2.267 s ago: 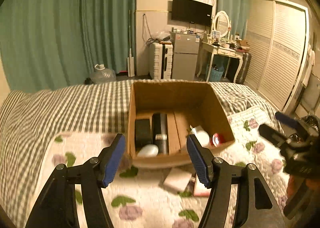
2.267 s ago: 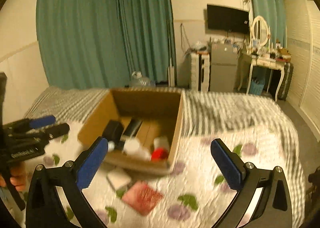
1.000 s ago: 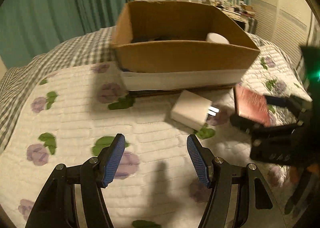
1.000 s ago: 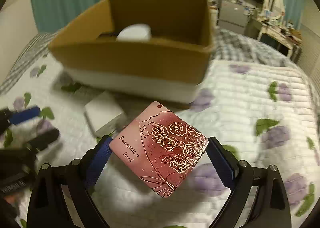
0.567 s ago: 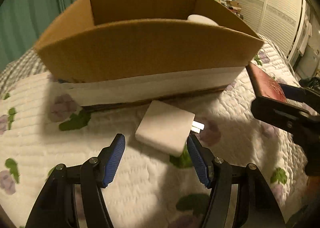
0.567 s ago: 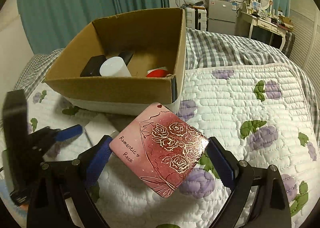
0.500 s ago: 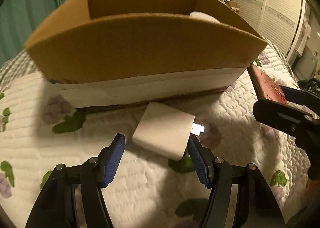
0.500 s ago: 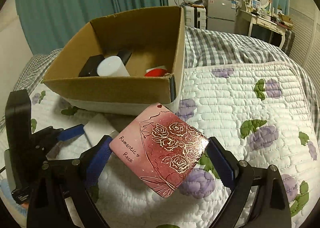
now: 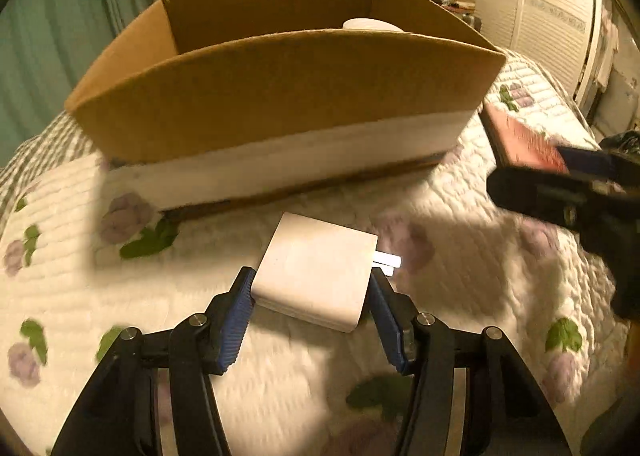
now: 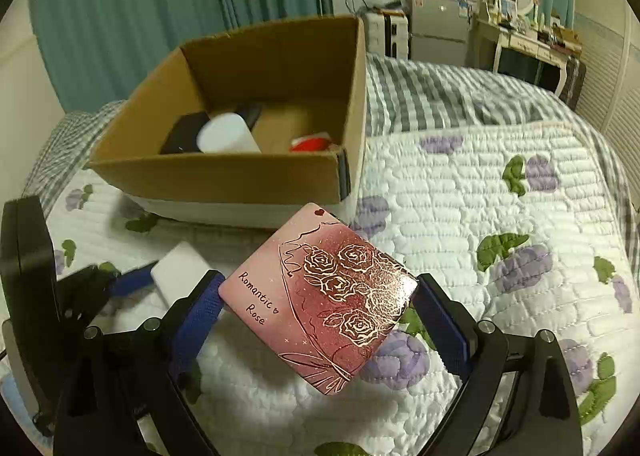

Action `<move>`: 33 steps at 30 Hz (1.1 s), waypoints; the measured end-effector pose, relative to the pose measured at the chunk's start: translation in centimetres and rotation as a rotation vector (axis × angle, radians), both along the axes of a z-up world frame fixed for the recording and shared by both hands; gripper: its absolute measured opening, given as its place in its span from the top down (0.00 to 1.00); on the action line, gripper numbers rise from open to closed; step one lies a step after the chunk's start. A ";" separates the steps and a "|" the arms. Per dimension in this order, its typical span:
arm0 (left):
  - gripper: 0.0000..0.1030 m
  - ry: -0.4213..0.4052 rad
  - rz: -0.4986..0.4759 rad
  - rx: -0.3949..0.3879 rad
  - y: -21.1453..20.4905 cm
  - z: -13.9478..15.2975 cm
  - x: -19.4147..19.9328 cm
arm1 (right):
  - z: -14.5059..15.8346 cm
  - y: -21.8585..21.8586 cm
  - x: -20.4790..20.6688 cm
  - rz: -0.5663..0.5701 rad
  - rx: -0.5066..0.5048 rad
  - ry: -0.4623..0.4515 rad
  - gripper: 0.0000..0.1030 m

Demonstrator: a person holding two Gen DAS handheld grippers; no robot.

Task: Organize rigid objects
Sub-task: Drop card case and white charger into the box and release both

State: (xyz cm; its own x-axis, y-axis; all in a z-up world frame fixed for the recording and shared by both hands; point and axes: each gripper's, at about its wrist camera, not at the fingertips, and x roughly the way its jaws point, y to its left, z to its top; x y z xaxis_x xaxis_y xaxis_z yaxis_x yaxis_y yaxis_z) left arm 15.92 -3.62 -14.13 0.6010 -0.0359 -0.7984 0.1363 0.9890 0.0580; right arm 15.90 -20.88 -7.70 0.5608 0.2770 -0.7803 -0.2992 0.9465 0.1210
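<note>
Now the left tool (image 9: 310, 292) has closed on the white charger (image 9: 316, 274) lying on the bed (image 9: 460, 256) before the cardboard box (image 9: 280, 96); the right tool (image 10: 318, 306) still grips the rose card (image 10: 320, 296), so both await boxing

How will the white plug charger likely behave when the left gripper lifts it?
The white plug charger looks like a rigid block, so it should not bend. Its smooth faces may slip between the left gripper pads. Held near one end, it could tilt toward its prongs.
</note>
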 end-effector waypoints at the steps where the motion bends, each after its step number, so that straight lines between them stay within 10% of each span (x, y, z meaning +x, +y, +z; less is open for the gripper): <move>1: 0.45 0.005 0.007 0.006 0.0 0.3 -0.7 | 0.4 0.0 -0.3 0.004 -0.001 -0.013 0.08; 14: 0.45 -0.111 0.150 -0.083 2.0 10.6 -7.3 | 9.6 0.0 -2.7 0.076 0.048 -0.172 0.08; 25: 0.45 -0.291 0.147 -0.043 3.3 20.2 -1.2 | 18.0 1.8 2.1 0.124 0.077 -0.343 0.08; 33: 0.45 -0.313 0.095 -0.029 3.0 18.5 7.9 | 17.7 3.3 9.1 0.103 0.075 -0.370 0.08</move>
